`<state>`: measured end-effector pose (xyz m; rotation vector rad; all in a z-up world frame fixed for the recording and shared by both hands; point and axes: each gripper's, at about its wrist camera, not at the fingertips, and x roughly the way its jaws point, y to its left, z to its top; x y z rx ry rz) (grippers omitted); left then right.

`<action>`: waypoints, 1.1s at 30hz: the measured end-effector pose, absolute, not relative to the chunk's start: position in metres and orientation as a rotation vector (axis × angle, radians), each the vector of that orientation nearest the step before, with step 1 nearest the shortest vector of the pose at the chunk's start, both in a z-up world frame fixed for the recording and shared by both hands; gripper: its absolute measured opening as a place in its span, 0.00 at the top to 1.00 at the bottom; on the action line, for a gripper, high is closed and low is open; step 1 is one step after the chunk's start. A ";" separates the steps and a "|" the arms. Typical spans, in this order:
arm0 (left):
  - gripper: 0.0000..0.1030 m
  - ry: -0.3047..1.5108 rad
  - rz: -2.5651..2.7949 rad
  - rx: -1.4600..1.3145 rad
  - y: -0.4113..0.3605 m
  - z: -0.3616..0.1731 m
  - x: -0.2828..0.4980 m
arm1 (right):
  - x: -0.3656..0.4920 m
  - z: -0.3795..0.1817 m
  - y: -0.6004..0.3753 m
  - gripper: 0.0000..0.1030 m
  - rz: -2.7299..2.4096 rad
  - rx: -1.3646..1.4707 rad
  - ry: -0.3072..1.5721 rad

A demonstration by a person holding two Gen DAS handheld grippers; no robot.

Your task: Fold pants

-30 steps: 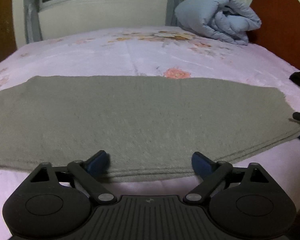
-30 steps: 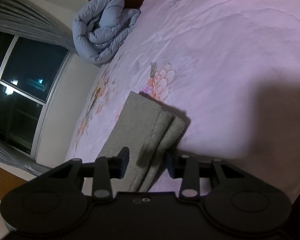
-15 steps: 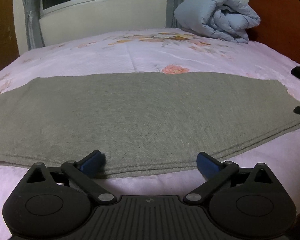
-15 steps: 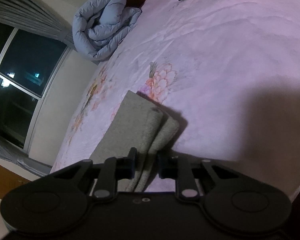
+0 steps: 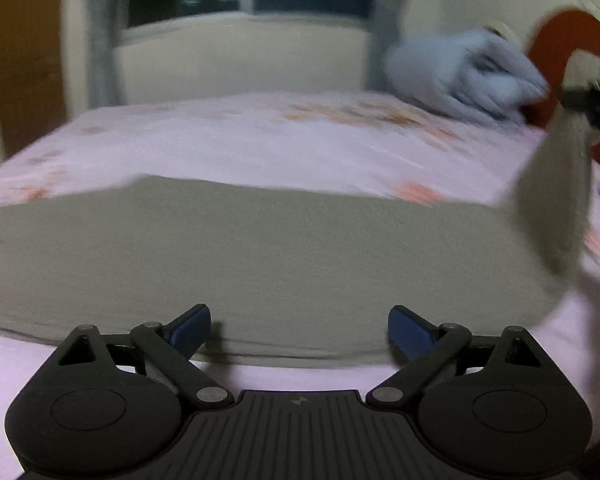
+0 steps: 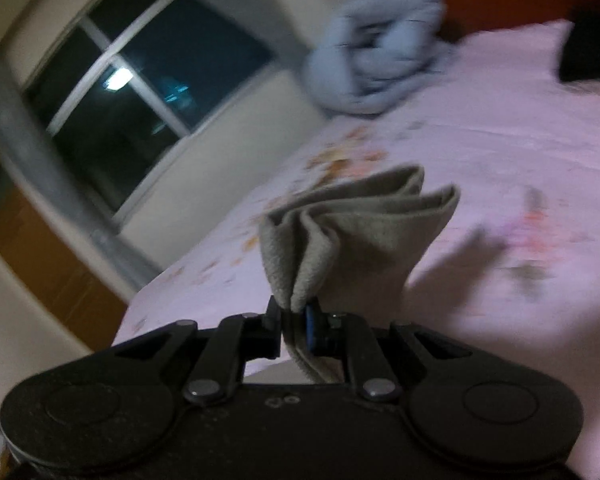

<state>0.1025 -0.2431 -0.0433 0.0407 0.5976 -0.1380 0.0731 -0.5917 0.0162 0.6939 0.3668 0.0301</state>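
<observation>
Grey-green pants lie folded lengthwise across the pink bed. My left gripper is open, its blue-padded fingers at the pants' near edge, holding nothing. My right gripper is shut on the right end of the pants and holds that end lifted off the bed; the layers fan out above the jaws. In the left wrist view the lifted end hangs up at the right, with the right gripper above it.
The bed has a pink floral sheet. A rolled light-blue duvet lies at the head by the red-brown headboard. A dark object lies on the bed near the headboard. A window with curtains is behind the bed.
My right gripper has closed on the pants' right end and lifted it off the bed. The left gripper stayed open at the near edge and shifted slightly.
</observation>
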 end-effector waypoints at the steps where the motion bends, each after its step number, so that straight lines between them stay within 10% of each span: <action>1: 0.07 0.589 -0.100 0.016 -0.211 -0.036 0.106 | 0.079 0.020 -0.571 0.97 0.058 0.662 0.370; 8: 0.07 0.493 0.158 -0.059 -0.021 0.002 0.116 | 0.131 -0.025 -0.381 0.94 0.283 0.402 0.527; 15: 0.07 0.500 0.221 -0.163 0.054 -0.014 0.100 | 0.107 -0.061 -0.272 0.47 0.398 0.056 0.588; 21: 0.07 0.559 0.231 -0.217 0.066 -0.042 0.106 | 0.126 -0.037 -0.289 0.76 0.274 0.077 0.538; 33: 0.07 0.613 0.184 -0.426 0.120 -0.065 0.140 | 0.120 -0.042 -0.265 0.73 0.318 -0.006 0.601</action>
